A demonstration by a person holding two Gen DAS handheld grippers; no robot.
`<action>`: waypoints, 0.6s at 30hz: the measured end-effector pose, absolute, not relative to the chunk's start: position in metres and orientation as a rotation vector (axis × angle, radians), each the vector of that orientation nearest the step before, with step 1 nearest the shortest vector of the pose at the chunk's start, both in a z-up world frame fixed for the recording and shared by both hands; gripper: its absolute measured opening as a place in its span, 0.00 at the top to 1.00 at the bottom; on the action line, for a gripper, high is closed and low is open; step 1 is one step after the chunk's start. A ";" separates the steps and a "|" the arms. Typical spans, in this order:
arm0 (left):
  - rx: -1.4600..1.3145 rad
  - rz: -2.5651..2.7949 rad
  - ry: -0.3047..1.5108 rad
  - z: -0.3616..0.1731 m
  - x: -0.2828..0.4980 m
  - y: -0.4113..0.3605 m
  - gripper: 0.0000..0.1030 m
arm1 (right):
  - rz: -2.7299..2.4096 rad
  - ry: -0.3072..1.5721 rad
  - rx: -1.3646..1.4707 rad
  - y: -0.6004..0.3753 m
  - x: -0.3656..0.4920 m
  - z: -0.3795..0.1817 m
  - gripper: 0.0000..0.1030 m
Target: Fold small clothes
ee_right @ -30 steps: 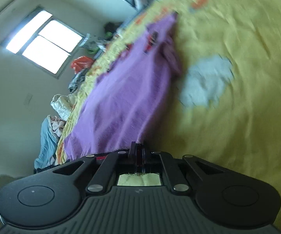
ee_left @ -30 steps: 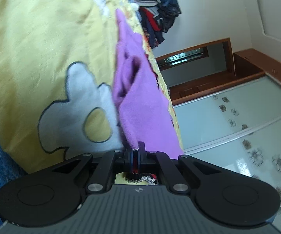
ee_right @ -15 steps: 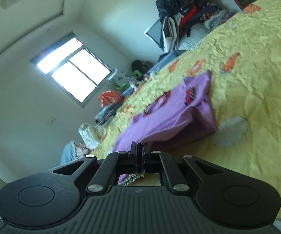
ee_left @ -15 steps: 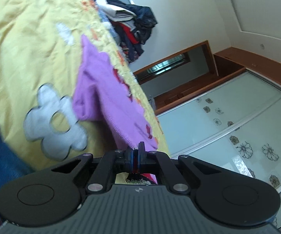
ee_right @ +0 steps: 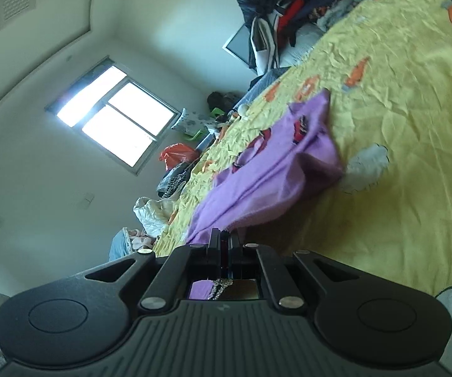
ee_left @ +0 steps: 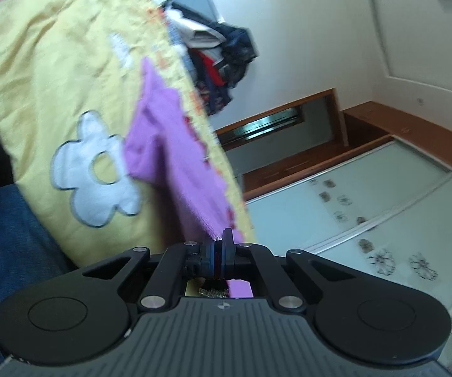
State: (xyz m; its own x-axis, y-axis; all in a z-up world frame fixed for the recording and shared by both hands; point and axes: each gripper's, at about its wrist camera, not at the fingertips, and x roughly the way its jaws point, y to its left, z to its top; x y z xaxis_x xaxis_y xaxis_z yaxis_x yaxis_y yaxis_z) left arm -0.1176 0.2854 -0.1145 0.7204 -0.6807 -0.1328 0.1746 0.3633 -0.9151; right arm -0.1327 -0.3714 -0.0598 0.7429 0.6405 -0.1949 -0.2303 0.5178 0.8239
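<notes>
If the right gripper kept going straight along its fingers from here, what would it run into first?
Most likely the purple garment itself: the right gripper is shut on its near edge and the cloth stretches ahead over the yellow bedspread. Beyond it, probably the bedspread; depth is hard to judge in this fisheye view.

We see a purple garment (ee_right: 266, 185) with red patches, on our yellow bedspread (ee_right: 414, 125) with white flowers, orange carrots.

blur: clothes pile (ee_left: 216, 59) smeared | hidden: purple garment (ee_right: 266, 176) edge inside tool (both views)
</notes>
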 end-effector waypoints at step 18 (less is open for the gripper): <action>-1.173 -0.517 0.529 -0.103 -0.167 0.286 0.98 | 0.547 0.527 0.969 -0.381 -0.155 -0.043 0.96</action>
State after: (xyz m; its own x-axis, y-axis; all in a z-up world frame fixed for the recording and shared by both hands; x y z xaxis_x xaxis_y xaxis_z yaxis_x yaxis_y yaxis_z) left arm -0.1672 0.2856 -0.1026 0.7679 -0.6298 -0.1171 0.1028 0.3016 -0.9479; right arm -0.1548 -0.3809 -0.0434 0.7462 0.6435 -0.1707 -0.1942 0.4556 0.8688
